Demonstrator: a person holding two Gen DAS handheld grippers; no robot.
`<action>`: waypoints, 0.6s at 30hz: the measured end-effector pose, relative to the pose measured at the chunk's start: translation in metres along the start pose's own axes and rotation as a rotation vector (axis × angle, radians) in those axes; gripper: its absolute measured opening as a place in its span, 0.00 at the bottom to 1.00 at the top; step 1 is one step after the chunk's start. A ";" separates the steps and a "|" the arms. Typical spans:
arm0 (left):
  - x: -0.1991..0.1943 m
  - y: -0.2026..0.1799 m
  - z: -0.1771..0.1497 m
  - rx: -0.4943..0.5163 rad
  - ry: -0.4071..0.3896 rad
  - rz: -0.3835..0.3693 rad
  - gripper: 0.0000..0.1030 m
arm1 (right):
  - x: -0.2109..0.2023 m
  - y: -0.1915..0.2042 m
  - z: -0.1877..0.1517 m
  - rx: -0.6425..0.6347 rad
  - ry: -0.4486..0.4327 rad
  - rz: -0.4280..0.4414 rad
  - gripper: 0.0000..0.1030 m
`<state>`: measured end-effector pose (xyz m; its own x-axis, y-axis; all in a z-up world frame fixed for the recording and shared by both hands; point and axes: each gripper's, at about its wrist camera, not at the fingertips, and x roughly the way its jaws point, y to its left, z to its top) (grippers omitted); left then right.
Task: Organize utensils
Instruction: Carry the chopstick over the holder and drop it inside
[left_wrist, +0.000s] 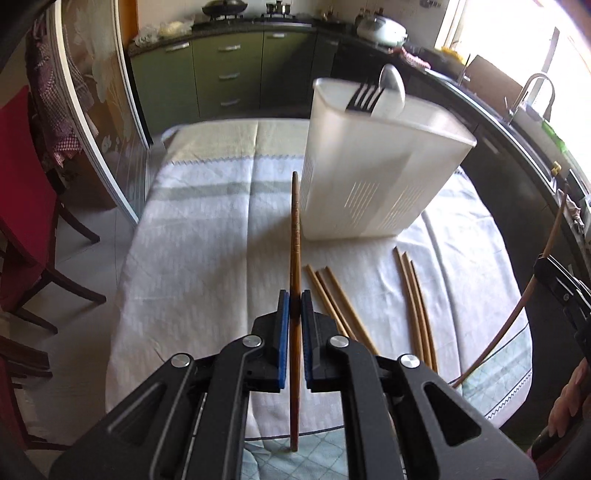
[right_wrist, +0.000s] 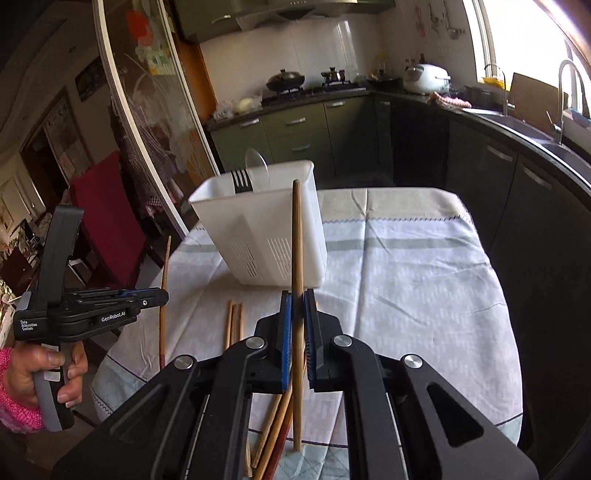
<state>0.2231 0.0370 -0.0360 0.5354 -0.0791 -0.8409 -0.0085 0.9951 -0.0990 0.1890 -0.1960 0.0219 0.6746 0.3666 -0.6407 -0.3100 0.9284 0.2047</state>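
Observation:
My left gripper (left_wrist: 294, 299) is shut on a dark brown chopstick (left_wrist: 295, 229) that stands nearly upright above the table, just left of the white slotted utensil holder (left_wrist: 373, 173). A black fork (left_wrist: 364, 98) and a spoon (left_wrist: 391, 88) stand in that holder. My right gripper (right_wrist: 298, 300) is shut on a lighter wooden chopstick (right_wrist: 297, 236), lifted in front of the holder (right_wrist: 266, 236). Loose chopsticks (left_wrist: 340, 306) lie on the cloth in two groups; the other group (left_wrist: 415, 295) lies further right. The left gripper (right_wrist: 155, 295) shows from the side in the right wrist view.
A white and pale green cloth (left_wrist: 207, 236) covers the round table. A red chair (left_wrist: 26, 192) stands at its left. Dark kitchen counters (right_wrist: 517, 147) with a sink and tap curve along the right. A person's hand (right_wrist: 40, 373) grips the left tool's handle.

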 end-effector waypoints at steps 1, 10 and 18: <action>-0.011 -0.002 0.000 0.009 -0.036 0.005 0.06 | -0.009 0.003 0.004 -0.009 -0.023 0.000 0.07; -0.048 -0.011 -0.001 0.048 -0.121 -0.004 0.06 | -0.046 0.020 0.013 -0.057 -0.087 -0.004 0.07; -0.068 -0.015 0.001 0.076 -0.153 -0.019 0.06 | -0.039 0.016 0.015 -0.037 -0.047 0.051 0.07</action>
<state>0.1878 0.0272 0.0231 0.6574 -0.0936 -0.7477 0.0636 0.9956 -0.0687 0.1678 -0.1951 0.0615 0.6877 0.4169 -0.5944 -0.3688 0.9058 0.2086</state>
